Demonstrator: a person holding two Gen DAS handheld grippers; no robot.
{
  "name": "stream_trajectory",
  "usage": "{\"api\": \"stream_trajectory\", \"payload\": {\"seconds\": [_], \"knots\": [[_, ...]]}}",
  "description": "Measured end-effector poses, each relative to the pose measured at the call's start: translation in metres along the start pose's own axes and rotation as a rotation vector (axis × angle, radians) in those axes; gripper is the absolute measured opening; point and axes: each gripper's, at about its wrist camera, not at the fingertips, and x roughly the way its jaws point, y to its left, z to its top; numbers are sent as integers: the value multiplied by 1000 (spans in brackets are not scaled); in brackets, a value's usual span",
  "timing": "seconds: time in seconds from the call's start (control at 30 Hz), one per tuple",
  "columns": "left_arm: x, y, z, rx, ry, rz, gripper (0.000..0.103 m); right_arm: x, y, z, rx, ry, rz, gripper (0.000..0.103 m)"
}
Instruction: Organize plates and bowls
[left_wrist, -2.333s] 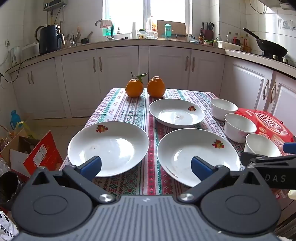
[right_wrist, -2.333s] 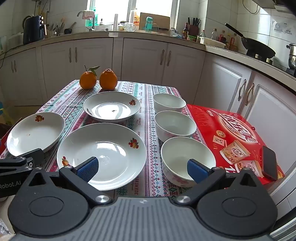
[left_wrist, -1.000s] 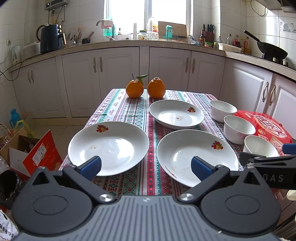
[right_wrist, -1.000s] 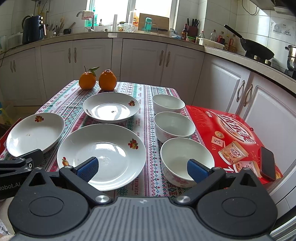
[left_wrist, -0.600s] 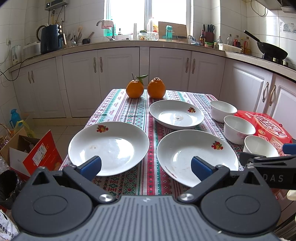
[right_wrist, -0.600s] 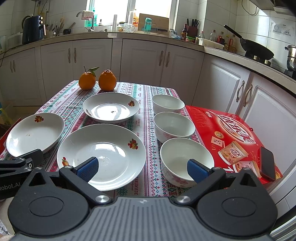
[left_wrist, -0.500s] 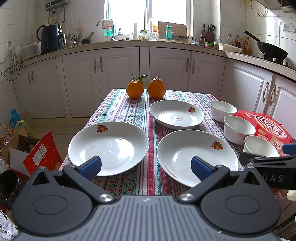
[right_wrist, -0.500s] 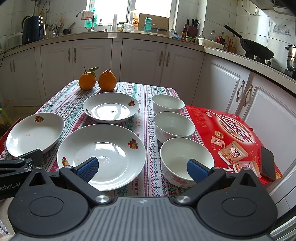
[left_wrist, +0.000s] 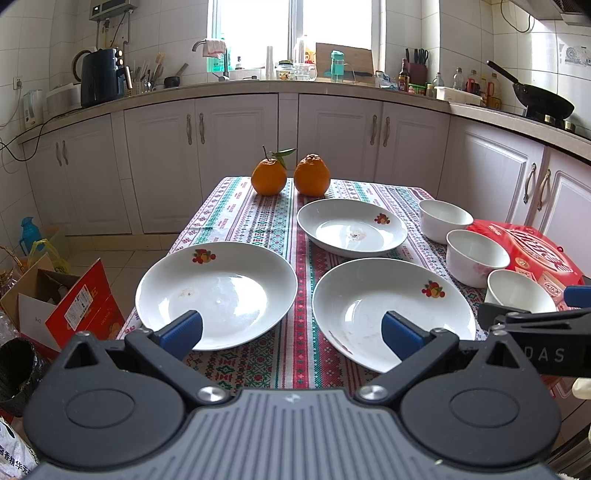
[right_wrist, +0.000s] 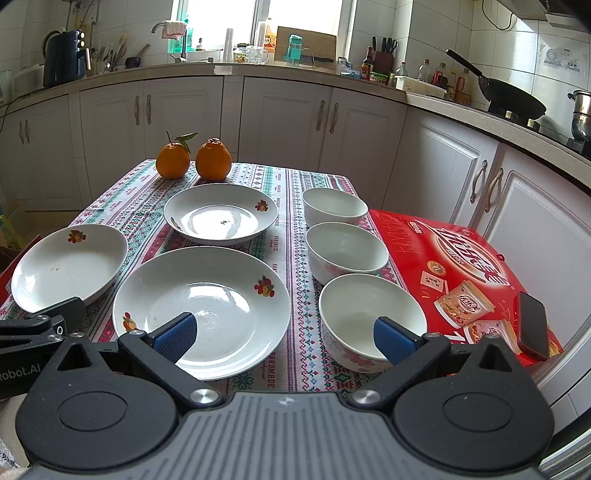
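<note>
Your table has a red box on its right edge. Three plates sit on the cloth: the near left plate by the left edge, the near middle plate, and the far plate. Three bowls line up beside the box, maybe touching it. Two oranges sit at the far edge. Your left gripper and right gripper are both spread wide, holding nothing.

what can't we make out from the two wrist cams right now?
- Near edge of the table: both views, hidden by the gripper bodies.
- Near rim of the centre plate: right wrist view, behind the right gripper finger.
- Near bowl: left wrist view, partly hidden by the other gripper.
- Red box: far corner cut off in left view.
- Counter bottle labels: too small.
</note>
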Motion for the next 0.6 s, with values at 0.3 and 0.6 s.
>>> {"api": "stream_trajectory", "payload": {"seconds": [0.3,0.6], "knots": [[0,0,0,1,0,0,102,0,0,0,2,1,0,103],[0,0,0,0,0,0,102,-1,-1,0,1,1,0,103]]}}
